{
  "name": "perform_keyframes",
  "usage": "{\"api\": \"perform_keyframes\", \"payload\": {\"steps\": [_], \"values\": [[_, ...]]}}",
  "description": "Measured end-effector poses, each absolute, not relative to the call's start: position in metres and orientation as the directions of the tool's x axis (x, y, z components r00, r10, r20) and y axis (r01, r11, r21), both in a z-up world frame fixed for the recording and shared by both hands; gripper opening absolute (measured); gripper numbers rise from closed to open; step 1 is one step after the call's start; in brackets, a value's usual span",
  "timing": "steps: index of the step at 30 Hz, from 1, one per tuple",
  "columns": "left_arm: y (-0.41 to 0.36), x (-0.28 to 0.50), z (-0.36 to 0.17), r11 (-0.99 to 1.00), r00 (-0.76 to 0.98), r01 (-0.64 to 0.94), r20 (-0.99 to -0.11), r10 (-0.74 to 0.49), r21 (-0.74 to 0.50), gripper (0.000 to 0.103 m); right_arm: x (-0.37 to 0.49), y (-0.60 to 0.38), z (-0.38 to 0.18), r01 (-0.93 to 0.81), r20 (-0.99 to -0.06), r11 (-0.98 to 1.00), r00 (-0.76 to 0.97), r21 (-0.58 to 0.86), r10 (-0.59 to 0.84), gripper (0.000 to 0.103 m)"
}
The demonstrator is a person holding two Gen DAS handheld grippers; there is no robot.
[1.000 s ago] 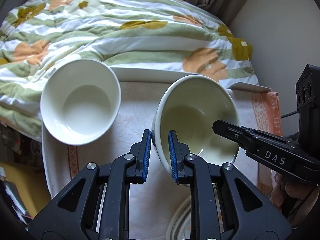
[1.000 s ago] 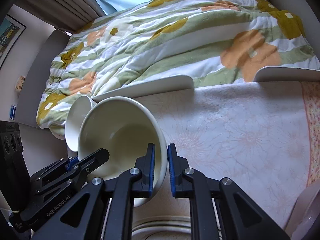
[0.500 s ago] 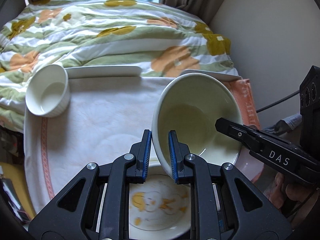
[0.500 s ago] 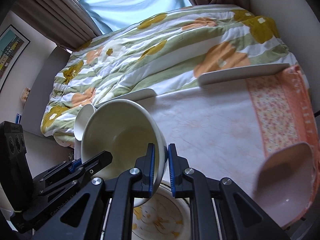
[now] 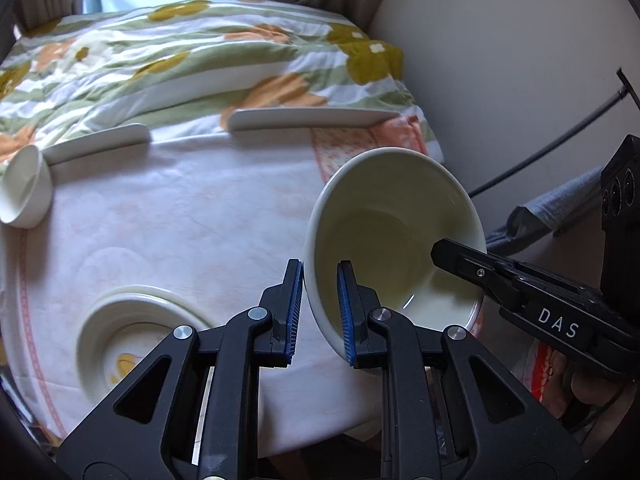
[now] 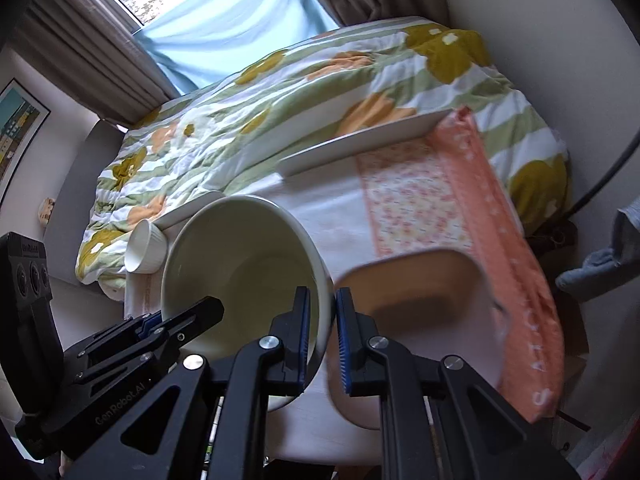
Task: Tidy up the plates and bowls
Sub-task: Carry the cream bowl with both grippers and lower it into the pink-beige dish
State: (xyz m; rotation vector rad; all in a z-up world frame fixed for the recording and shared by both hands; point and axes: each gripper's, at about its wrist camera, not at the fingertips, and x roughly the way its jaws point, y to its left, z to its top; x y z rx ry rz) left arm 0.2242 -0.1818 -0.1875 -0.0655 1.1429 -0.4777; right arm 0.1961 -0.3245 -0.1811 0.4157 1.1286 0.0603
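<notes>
Both grippers hold one large cream bowl (image 5: 394, 236) by opposite rims, tilted, in the air above the table's right side. My left gripper (image 5: 318, 312) is shut on its left rim. My right gripper (image 6: 322, 334) is shut on its right rim; the bowl also shows in the right wrist view (image 6: 244, 268). A pink squarish bowl (image 6: 416, 316) sits on the table just right of it. A cream plate with a yellow pattern (image 5: 136, 334) lies at the front left. A small white ribbed bowl (image 5: 24, 190) stands at the far left edge.
The table has a white cloth with an orange border (image 6: 480, 208). Two long white platters (image 5: 312, 118) (image 5: 96, 142) lie along its far edge. A floral duvet (image 5: 200, 48) lies behind, a wall and cable (image 5: 560, 128) to the right.
Both grippers have carried the cream bowl to the right and toward the table's front. The small white bowl now lies far to the left, and the pink bowl has come close beside the cream bowl.
</notes>
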Motion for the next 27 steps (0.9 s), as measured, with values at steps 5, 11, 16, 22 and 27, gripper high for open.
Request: {"api": "perform_keyframes", "payload": {"steps": [5, 11, 16, 22, 27], "values": [[-0.219, 0.217, -0.215, 0.892, 0.284, 0.361, -0.879, -0.383, -0.272, 0.015, 0.18, -0.357, -0.202, 0.211, -0.879, 0.913, 0.412, 0.349, 0.241, 0.012], [-0.241, 0.209, -0.251, 0.89, 0.239, 0.378, -0.902, -0.359, -0.254, 0.015, 0.169, -0.381, -0.236, 0.242, -0.89, 0.903, 0.383, 0.356, 0.248, 0.012], [-0.252, 0.208, -0.27, 0.89, 0.226, 0.404, -0.92, -0.321, -0.212, 0.015, 0.163, -0.39, -0.257, 0.256, -0.892, 0.893, 0.367, 0.371, 0.265, 0.012], [-0.266, 0.21, -0.28, 0.884, 0.239, 0.443, -0.931, -0.277, -0.149, 0.015, 0.16, -0.398, -0.269, 0.27, -0.891, 0.888, 0.371, 0.373, 0.262, 0.012], [-0.272, 0.211, -0.284, 0.88, 0.265, 0.468, -0.935, -0.235, -0.088, 0.015, 0.16, -0.397, -0.27, 0.262, -0.891, 0.893, 0.375, 0.367, 0.256, 0.012]]}}
